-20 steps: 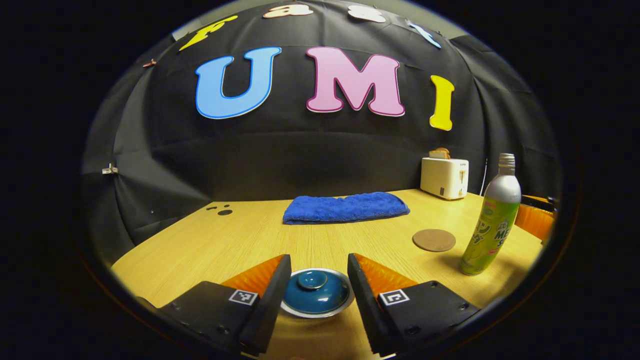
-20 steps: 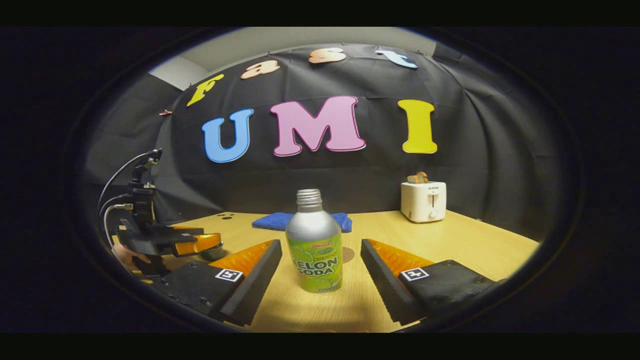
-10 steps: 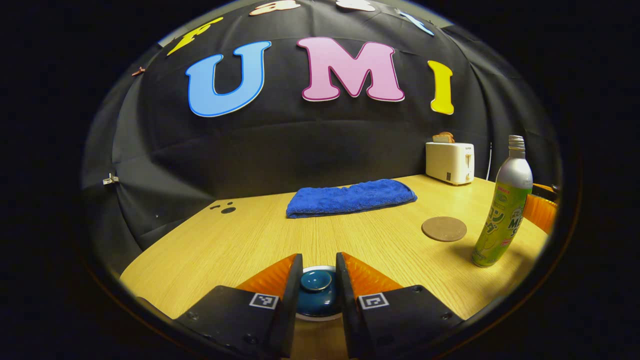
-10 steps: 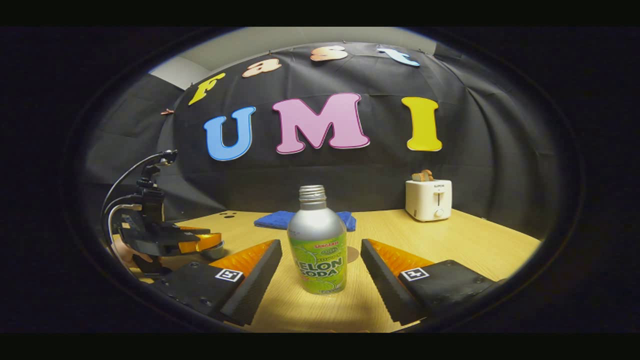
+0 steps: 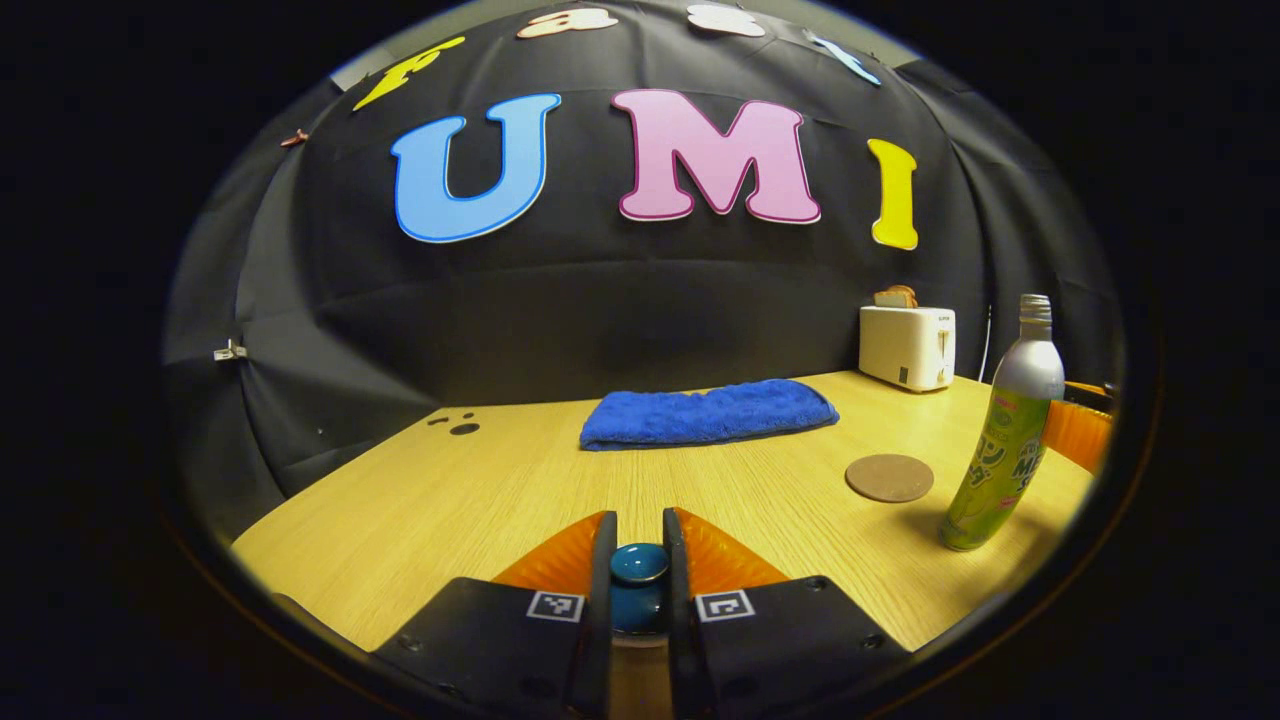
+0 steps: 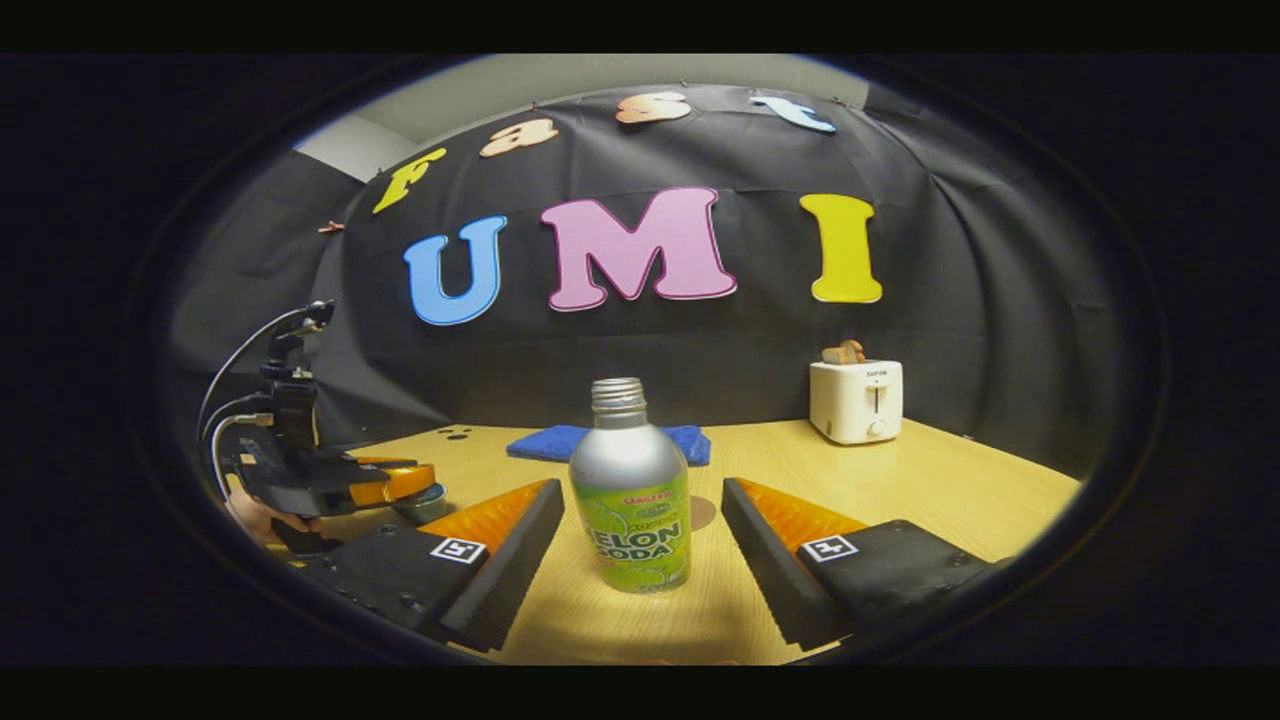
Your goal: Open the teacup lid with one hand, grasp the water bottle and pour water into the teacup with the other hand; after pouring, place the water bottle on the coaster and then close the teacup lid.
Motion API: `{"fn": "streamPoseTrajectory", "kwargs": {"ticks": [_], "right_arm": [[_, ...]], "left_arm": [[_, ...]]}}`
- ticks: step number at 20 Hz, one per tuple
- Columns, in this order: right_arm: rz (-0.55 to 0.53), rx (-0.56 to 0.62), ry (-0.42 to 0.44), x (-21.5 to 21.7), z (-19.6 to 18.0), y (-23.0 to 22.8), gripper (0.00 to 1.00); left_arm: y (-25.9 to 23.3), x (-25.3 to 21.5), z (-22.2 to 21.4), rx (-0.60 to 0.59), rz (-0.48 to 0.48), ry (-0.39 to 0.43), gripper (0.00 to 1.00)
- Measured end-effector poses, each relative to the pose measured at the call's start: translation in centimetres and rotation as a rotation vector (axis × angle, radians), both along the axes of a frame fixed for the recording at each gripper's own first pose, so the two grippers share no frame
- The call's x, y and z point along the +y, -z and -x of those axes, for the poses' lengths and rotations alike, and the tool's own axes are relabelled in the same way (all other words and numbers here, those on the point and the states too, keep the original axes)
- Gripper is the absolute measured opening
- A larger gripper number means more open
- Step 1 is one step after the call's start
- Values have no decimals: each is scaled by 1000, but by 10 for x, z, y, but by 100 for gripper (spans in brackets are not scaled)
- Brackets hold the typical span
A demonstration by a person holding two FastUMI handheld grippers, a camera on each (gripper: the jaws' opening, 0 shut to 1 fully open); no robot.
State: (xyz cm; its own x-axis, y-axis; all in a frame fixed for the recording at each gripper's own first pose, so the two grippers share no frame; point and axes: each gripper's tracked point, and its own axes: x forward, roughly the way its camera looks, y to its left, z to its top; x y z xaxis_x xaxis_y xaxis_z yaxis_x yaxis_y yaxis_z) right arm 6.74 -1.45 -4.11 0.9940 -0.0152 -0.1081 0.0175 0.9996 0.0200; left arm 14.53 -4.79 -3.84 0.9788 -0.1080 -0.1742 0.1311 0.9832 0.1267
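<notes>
The left gripper [image 5: 639, 545] has pinched in on the knob of the round dark-teal ceramic teacup lid [image 5: 639, 563], both fingers now pressing it where a second ago they stood wide, so I judge the lift is next. The right gripper [image 6: 642, 520] stays spread either side of the silver-and-green metal water bottle [image 6: 630, 500] (untouched, upright), round brown coaster [image 5: 889, 477] waiting nearby.

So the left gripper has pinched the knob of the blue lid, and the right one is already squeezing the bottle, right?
Not quite. In the right gripper view, the right gripper is open, its fingers apart either side of the bottle, not touching it. The left gripper has indeed pinched the blue lid's knob.
</notes>
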Motion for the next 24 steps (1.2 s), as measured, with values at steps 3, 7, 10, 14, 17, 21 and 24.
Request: {"fn": "streamPoseTrajectory", "kwargs": {"ticks": [3,7,10,14,17,21,24], "right_arm": [[17,-1,-1,2,-1,-2,98],[26,5,7,3,-10,-1,98],[-1,16,7,5,-24,3,98],[18,33,10,8,-45,10,98],[38,50,14,7,-57,19,98],[70,64,27,4,-68,23,98],[76,67,47,-2,-71,27,90]], "left_arm": [[-20,0,3,-59,-9,-4,27],[-41,13,13,-127,-28,-37,26],[-49,18,25,-141,2,-41,26],[-57,29,40,-157,17,-52,26],[-61,39,48,-167,34,-63,26],[-61,55,56,-168,62,-84,26],[-56,64,61,-155,84,-95,26]]}}
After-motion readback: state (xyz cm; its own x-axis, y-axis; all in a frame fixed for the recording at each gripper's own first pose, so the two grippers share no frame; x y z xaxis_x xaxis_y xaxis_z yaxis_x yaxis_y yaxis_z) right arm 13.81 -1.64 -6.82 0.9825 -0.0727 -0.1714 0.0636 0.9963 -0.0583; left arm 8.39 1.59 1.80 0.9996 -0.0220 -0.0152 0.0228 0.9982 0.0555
